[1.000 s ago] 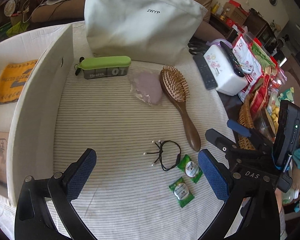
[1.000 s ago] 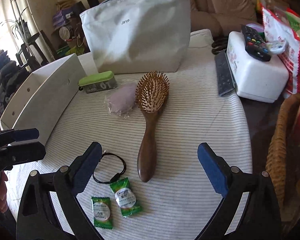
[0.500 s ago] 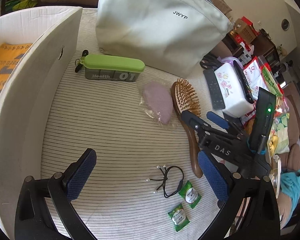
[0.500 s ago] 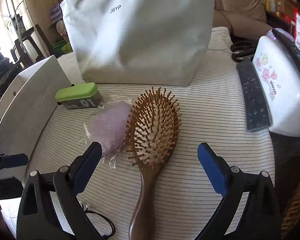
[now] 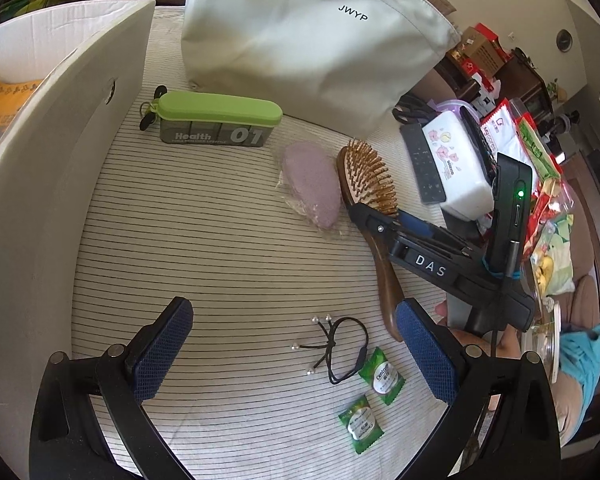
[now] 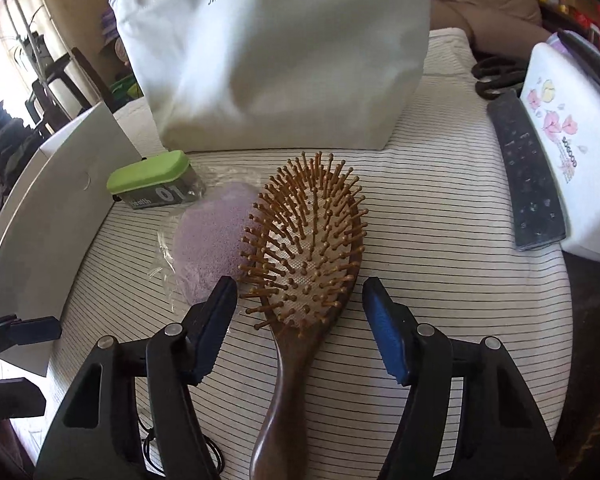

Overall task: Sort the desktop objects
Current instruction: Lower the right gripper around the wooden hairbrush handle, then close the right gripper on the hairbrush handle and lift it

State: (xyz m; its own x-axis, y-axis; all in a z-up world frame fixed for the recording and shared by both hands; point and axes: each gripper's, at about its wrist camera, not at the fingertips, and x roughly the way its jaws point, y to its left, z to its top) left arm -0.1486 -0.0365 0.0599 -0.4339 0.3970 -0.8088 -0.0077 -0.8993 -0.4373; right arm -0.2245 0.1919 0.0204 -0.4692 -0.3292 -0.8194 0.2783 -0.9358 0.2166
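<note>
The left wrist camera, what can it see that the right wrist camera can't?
Only the left wrist view shows the two green candy packets, the pearls on the hair tie, and the orange cloth. Only the right wrist view shows the open right gripper straddling the hairbrush. Both show the brush, purple sponge, green pill box and white bag.
</note>
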